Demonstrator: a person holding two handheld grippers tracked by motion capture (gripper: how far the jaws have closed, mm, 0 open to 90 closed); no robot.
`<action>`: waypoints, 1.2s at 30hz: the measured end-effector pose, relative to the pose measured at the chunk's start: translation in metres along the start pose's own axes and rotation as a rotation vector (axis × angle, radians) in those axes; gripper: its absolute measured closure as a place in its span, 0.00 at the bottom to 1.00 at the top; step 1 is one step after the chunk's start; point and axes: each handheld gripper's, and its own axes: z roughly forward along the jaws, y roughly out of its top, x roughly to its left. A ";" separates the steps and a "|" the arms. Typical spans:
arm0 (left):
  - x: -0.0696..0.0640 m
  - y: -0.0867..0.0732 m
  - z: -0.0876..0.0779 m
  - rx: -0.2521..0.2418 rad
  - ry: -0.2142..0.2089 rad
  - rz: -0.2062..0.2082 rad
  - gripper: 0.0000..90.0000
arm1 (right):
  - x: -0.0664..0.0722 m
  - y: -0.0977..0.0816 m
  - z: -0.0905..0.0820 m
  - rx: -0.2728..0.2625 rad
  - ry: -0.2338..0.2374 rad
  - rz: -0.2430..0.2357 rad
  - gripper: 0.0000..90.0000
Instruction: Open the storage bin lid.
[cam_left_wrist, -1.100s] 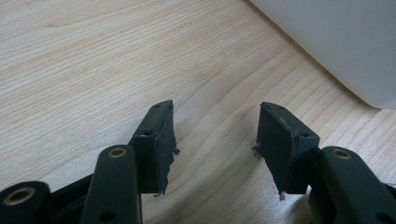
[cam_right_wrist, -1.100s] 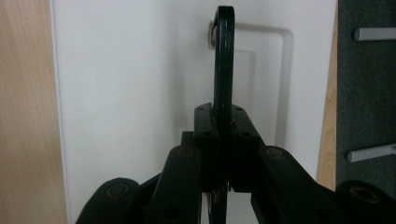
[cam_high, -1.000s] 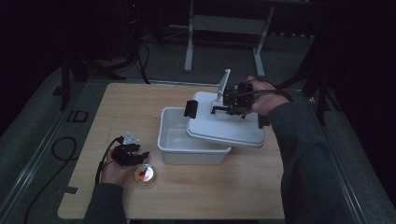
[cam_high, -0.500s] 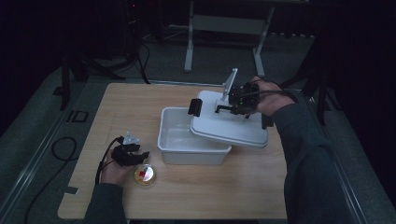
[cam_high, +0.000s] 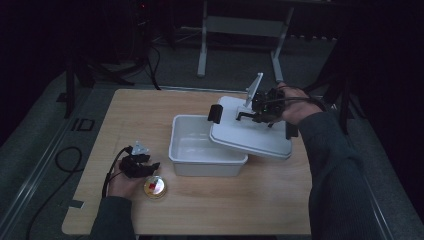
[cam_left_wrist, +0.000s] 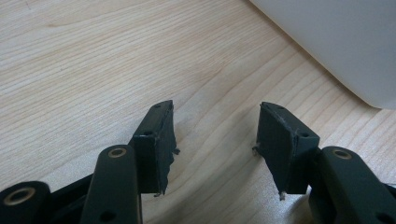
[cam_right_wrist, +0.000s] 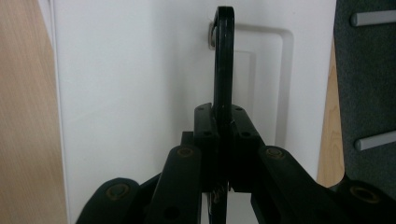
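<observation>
A white lid (cam_high: 250, 135) hangs tilted over the right part of an open white bin (cam_high: 207, 167). My right gripper (cam_high: 255, 116) is shut on the lid's black handle (cam_right_wrist: 223, 56), which stands on edge between the jaws of the right gripper (cam_right_wrist: 222, 116); the lid (cam_right_wrist: 135, 93) lies flat behind it. The lid has black clasps (cam_high: 215, 113) at its ends. My left gripper (cam_high: 145, 165) rests low at the table's front left, open, with bare wood between the jaws of the left gripper (cam_left_wrist: 215, 135). The bin's wall (cam_left_wrist: 341, 42) shows at the upper right of that view.
A small round yellowish dish with a red centre (cam_high: 155, 187) lies on the wooden table (cam_high: 250, 200) just right of my left hand. A cable (cam_high: 65, 160) loops off the table's left side. A metal stand (cam_high: 240, 30) is on the floor behind.
The right gripper has carried the lid slightly to the right over the bin. The left gripper has stayed where it was.
</observation>
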 end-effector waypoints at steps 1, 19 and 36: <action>0.000 0.000 0.000 0.001 0.000 0.001 0.52 | 0.000 -0.001 0.000 0.001 -0.002 0.002 0.94; 0.000 0.000 0.000 -0.001 0.001 0.000 0.52 | -0.003 -0.023 0.004 0.010 0.001 0.040 0.94; 0.000 0.000 0.000 -0.002 -0.001 -0.002 0.52 | -0.003 -0.044 0.011 0.025 0.008 0.072 0.94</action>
